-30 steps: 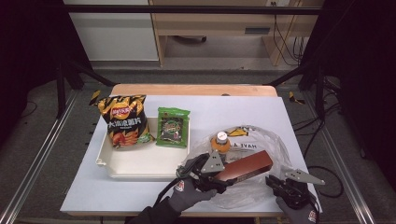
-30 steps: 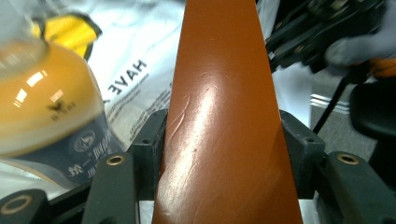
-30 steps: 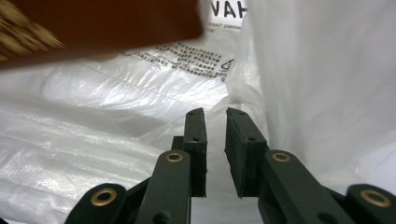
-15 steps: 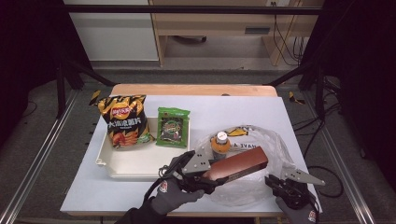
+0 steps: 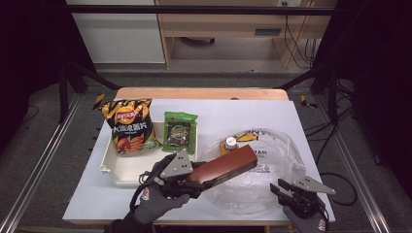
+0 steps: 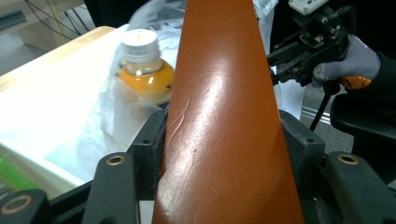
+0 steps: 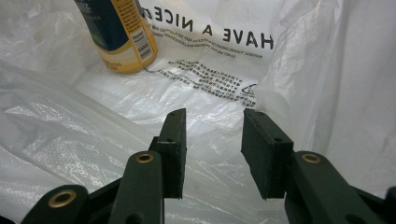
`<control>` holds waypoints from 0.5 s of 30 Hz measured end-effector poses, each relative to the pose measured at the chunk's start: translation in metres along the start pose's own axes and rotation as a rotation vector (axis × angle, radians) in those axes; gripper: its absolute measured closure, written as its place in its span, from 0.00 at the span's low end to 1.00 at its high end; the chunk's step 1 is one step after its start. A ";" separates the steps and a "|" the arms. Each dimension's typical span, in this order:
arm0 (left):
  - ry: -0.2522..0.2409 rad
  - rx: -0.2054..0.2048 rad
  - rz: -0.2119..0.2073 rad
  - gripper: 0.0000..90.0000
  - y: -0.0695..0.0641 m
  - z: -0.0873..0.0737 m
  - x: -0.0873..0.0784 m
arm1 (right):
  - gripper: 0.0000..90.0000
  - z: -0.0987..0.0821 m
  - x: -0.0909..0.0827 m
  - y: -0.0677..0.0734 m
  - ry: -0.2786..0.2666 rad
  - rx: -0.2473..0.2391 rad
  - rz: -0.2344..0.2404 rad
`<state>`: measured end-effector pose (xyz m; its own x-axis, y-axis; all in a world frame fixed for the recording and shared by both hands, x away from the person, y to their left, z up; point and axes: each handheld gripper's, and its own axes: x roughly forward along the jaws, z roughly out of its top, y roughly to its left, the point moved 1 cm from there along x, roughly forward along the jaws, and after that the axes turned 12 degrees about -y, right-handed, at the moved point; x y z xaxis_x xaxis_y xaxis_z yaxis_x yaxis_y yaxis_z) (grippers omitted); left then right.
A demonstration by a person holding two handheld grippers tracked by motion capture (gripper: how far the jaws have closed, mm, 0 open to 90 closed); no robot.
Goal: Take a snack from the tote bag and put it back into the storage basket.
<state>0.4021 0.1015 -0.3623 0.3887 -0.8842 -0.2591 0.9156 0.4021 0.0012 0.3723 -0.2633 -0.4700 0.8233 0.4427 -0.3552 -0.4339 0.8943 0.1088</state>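
A long red-brown box (image 5: 224,165) hangs tilted above a clear plastic bag (image 5: 252,196), and my left gripper (image 5: 194,177) is shut on its near end. In the left gripper view the box (image 6: 224,93) runs up between the jaws, which press both its sides. A bottle of orange drink (image 5: 231,144) with a white cap stands inside the bag. My right gripper (image 5: 284,187) sits at the bag's right edge. Its jaws have just been opening and now stand apart (image 7: 212,140), with only loose bag film (image 7: 70,140) behind them and the bottle (image 7: 119,32) farther off.
A white tray (image 5: 127,171) sits left of the bag, holding a chips bag (image 5: 130,125) and a green snack packet (image 5: 180,132). The white table sheet (image 5: 92,204) ends close to both hands. Dark frame rails flank the table.
My left gripper has carried the box to the left and a little upward, away from the bag's right side. The right hand has kept its place.
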 end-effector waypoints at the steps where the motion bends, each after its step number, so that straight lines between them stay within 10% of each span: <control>1: -0.004 -0.002 0.004 0.48 0.001 0.001 -0.004 | 0.67 0.000 0.000 0.000 -0.001 0.000 -0.001; 15: -0.033 -0.023 0.063 0.48 0.023 0.005 -0.041 | 0.66 0.000 0.002 0.001 0.004 -0.008 -0.006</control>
<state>0.4075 0.1458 -0.3472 0.4491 -0.8641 -0.2273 0.8867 0.4623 -0.0054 0.3732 -0.2619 -0.4709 0.8246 0.4371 -0.3592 -0.4319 0.8964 0.0995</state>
